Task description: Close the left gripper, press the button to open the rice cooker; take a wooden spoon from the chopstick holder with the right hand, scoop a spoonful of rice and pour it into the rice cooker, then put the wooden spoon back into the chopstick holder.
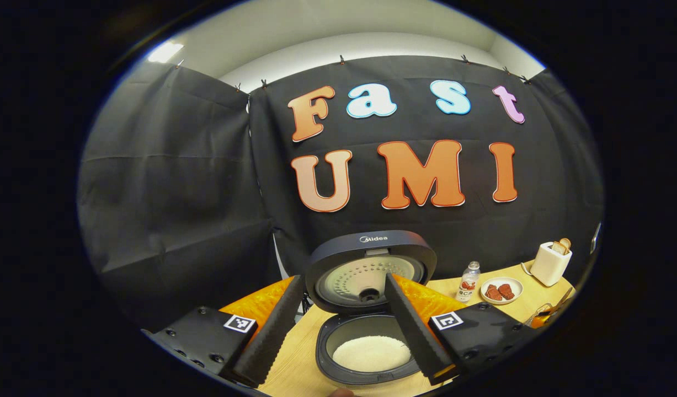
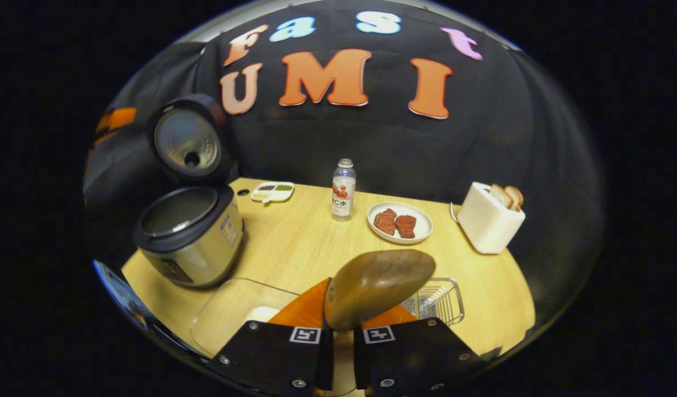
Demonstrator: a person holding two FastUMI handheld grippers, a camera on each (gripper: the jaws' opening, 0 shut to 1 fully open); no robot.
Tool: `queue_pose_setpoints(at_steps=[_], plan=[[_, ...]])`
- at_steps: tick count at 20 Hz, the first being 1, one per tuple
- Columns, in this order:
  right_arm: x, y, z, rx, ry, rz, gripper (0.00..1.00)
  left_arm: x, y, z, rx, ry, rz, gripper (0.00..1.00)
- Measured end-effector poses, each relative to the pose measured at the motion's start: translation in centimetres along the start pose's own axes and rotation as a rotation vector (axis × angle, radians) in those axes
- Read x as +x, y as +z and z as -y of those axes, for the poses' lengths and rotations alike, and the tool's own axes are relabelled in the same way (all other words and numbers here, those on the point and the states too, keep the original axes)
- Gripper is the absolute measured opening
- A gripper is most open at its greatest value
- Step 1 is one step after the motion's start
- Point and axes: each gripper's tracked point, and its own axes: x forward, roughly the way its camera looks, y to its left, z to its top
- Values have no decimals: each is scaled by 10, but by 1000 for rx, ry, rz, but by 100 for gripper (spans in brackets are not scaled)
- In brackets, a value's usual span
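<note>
Wooden table (image 2: 294, 248) lying before black cloth, rice cooker (image 2: 190, 234) standing open at its left edge with rice in the pot, left gripper (image 1: 338, 322) hanging spread above it, right gripper (image 2: 342, 317) apparently pinching the wooden spoon (image 2: 378, 286), clear container (image 2: 233, 314) sitting just beside the cooker.

The brand "Midea" stands on the rim of the cooker lid (image 1: 371, 239), centre of the left gripper view. The bottle (image 2: 344, 190), centre of the right gripper view, carries a label too small to make out.
</note>
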Motion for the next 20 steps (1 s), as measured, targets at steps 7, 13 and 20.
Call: queue_pose_setpoints(at_steps=[7, 13, 20], plan=[[11, -15, -19, -241, -71, 43, 14, 9, -7, -11, 19, 30, -17, 99], [15, -43, -34, -269, -113, 52, 12, 27, 11, -13, 74, 7, 16, 100], [14, -46, -31, 87, -123, 78, 11, 30, 4, -2, 74, -50, 16, 100]])
